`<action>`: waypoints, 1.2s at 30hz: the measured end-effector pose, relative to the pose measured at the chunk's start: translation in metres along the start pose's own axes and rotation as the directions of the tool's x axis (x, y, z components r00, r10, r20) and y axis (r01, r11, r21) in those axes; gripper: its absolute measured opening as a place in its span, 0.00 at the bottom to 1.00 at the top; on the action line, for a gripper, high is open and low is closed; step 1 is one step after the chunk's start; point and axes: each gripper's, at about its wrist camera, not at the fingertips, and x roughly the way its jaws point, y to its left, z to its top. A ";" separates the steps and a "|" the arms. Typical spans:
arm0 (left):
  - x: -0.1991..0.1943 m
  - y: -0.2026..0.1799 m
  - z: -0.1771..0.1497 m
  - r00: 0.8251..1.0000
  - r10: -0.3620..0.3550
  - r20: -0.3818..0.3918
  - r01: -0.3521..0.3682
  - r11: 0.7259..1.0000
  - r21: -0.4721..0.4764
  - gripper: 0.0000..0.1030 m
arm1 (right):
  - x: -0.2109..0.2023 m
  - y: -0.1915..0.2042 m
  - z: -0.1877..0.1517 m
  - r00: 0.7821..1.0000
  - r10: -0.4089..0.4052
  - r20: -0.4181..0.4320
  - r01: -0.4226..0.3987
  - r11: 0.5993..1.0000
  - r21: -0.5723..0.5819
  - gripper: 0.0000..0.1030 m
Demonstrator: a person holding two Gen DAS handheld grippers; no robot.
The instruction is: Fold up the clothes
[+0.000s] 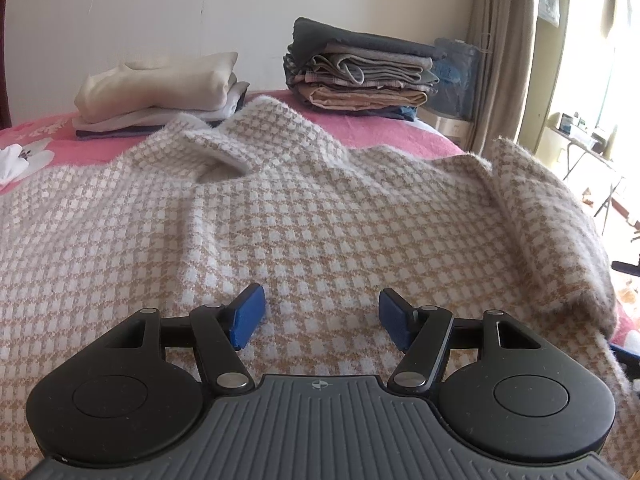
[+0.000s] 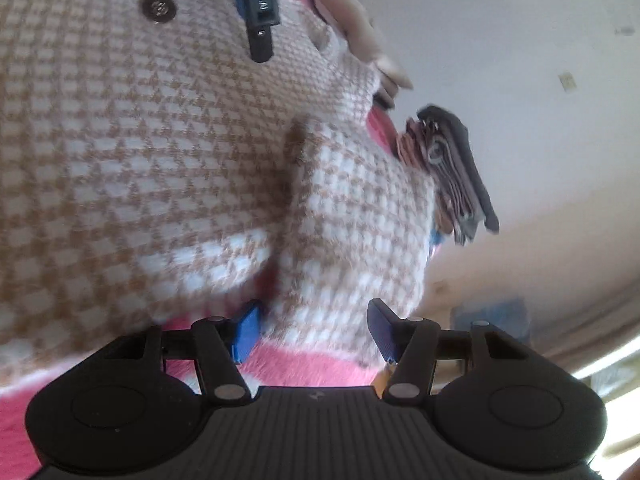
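Observation:
A beige-and-white houndstooth knit garment [image 1: 280, 220] lies spread over a pink bed cover [image 1: 360, 128], its collar [image 1: 216, 152] toward the far side and one side folded up at the right [image 1: 552, 216]. My left gripper [image 1: 322, 316] hovers open just above the cloth, nothing between its blue pads [image 1: 248, 316]. In the tilted, blurred right wrist view the same garment [image 2: 160, 160] fills the frame, with a dark button [image 2: 159, 9]. My right gripper [image 2: 314, 330] is open at the garment's edge [image 2: 352, 280], over the pink cover [image 2: 312, 364]. The left gripper's body [image 2: 258, 4] shows at the top.
Two stacks of folded clothes sit at the far side of the bed: a cream and white pile [image 1: 160, 92] on the left, a taller grey, plaid and tan pile [image 1: 364, 72] on the right. A curtain [image 1: 504, 52] and bright window stand at the right. A wall runs behind.

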 end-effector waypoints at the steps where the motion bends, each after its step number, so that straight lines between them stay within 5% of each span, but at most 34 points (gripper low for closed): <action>1: 0.000 0.000 0.000 1.000 0.000 0.000 0.000 1.000 -0.001 0.63 | 0.004 -0.001 0.001 1.000 -0.001 0.008 0.001 1.000 -0.009 0.58; 4: -0.001 0.000 0.000 1.000 0.002 0.002 -0.002 1.000 -0.002 0.63 | 0.013 -0.005 0.004 1.000 0.008 0.010 -0.008 1.000 -0.003 0.48; 6: -0.001 -0.001 -0.001 1.000 0.004 0.004 -0.004 1.000 0.000 0.63 | 0.015 -0.010 0.006 1.000 0.012 -0.001 -0.012 1.000 0.004 0.20; 7: -0.001 -0.001 -0.001 1.000 0.005 0.005 -0.005 1.000 0.002 0.63 | 0.015 -0.014 0.007 1.000 0.007 -0.009 -0.006 1.000 0.017 0.17; 12: -0.002 -0.003 -0.001 1.000 0.009 0.012 -0.010 1.000 0.010 0.63 | -0.014 -0.083 0.013 0.997 -0.069 -0.031 0.074 0.967 0.243 0.16; 18: 0.005 -0.013 0.009 0.999 0.016 0.037 -0.017 0.999 0.043 0.63 | -0.046 -0.213 -0.001 0.987 -0.072 -0.142 0.137 0.840 0.526 0.15; 19: 0.006 -0.014 0.010 0.999 0.017 0.040 -0.019 0.999 0.045 0.62 | -0.048 -0.234 -0.006 0.982 -0.081 -0.172 0.163 0.821 0.547 0.15; 23: 0.011 -0.017 0.012 0.998 0.025 0.049 -0.027 0.999 0.047 0.62 | -0.039 -0.274 -0.015 0.943 -0.157 -0.292 0.275 0.864 0.422 0.15; 28: 0.017 -0.015 0.011 0.998 0.035 0.049 -0.037 0.999 0.038 0.62 | -0.009 -0.305 -0.031 0.887 0.080 -0.454 0.190 0.834 0.518 0.15; 32: 0.022 -0.014 0.010 0.998 0.043 0.049 -0.045 0.998 0.031 0.62 | -0.007 -0.331 -0.031 0.834 0.276 -0.479 0.118 0.757 0.643 0.15; 34: 0.023 -0.013 0.009 0.998 0.047 0.052 -0.048 0.998 0.026 0.62 | -0.010 -0.347 -0.020 0.820 0.397 -0.412 0.047 0.670 0.740 0.15; 36: 0.023 -0.013 0.009 0.997 0.048 0.059 -0.049 0.999 0.018 0.62 | -0.018 -0.360 -0.004 0.805 0.532 -0.263 -0.059 0.513 0.857 0.15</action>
